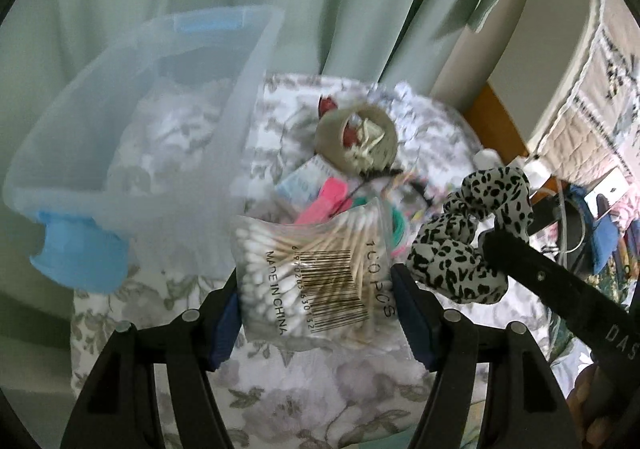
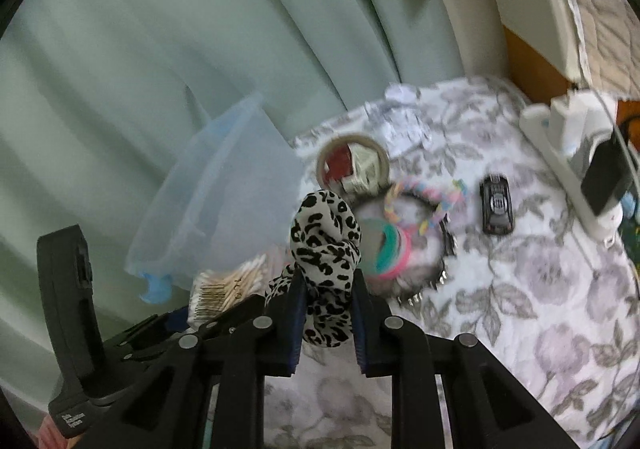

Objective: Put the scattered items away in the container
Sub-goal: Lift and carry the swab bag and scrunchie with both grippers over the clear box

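A clear plastic container [image 1: 240,89] with blue handles [image 1: 80,249] stands at the left on the floral cloth; it also shows in the right wrist view [image 2: 224,185]. My left gripper [image 1: 316,281] is shut on a bag of cotton swabs [image 1: 312,257] and holds it above the cloth. My right gripper [image 2: 328,281] is shut on a leopard-print scrunchie [image 2: 324,233], which hangs lifted to the right of the swab bag [image 2: 228,285]. The scrunchie [image 1: 460,249] also appears in the left wrist view.
On the floral cloth [image 2: 520,289] lie a tape roll [image 2: 352,165], a braided bracelet [image 2: 424,205], teal and pink hair ties [image 2: 390,249], a dark toy car [image 2: 496,205] and a pink item [image 1: 324,201]. A white power strip [image 2: 568,153] sits far right. Green curtain [image 2: 160,49] hangs behind.
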The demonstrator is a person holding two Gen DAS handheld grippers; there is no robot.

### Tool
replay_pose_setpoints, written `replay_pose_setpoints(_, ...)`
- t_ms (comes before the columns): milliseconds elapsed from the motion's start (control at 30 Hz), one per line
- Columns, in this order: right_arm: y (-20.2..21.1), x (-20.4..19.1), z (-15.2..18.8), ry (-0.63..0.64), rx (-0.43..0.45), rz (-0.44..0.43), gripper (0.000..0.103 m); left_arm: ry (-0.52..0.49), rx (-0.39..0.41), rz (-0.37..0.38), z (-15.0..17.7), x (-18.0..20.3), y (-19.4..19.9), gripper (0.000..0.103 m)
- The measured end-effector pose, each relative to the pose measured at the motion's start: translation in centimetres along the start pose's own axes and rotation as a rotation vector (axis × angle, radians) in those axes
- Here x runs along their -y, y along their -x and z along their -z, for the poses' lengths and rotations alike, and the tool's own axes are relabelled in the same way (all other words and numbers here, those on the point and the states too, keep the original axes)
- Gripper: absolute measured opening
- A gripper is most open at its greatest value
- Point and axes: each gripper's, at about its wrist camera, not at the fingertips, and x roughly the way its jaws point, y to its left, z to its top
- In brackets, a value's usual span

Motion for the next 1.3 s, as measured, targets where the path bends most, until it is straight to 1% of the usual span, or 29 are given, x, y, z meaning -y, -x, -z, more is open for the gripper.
replay_pose_setpoints(200, 2.3, -2.2, -3.2, 0.026, 0.075, -0.029, 0.022, 0.019, 0.067, 0.066, -2.2, -0.4, 2.1, 0.07)
replay_pose_setpoints(400, 4.8, -5.1, -5.9, 0.076, 0.17, -0.071, 0.022, 0.031, 0.174, 0.141, -4.5, -1.0, 5.8, 0.07)
replay_pose_setpoints(467, 5.5, -5.9, -6.5, 0.086, 0.19, -0.086, 0.022, 0.029, 0.217, 0.15, -5.1, -1.3, 7.0, 0.07)
replay_pose_setpoints(600, 7.0, -7.7, -7.9, 0.12, 0.234, -0.107, 0.022, 0.043, 0.302, 0.14, -6.2, -2.7, 9.5, 0.07)
replay_pose_setpoints(767, 8.0, -10.2, -8.9, 0.165, 0.273, -0.129, 0.022, 0.077, 0.372, 0.099, -6.9, -4.9, 11.5, 0.07)
replay_pose_setpoints(967, 7.5, -12.6, -9.5, 0.196, 0.269, -0.16, 0.022, 0.133, 0.404, 0.068, -7.1, -7.8, 12.4, 0.07)
replay_pose_setpoints(1100, 6.8, -14.0, -9.5, 0.221, 0.253, -0.174, 0.022, 0.155, 0.417, 0.057, -7.0, -9.5, 12.3, 0.07)
replay_pose_setpoints(1300, 6.1, -16.1, -10.6, 0.251, 0.249, -0.204, 0.022, 0.186, 0.442, 0.037, -7.3, -11.1, 12.6, 0.07)
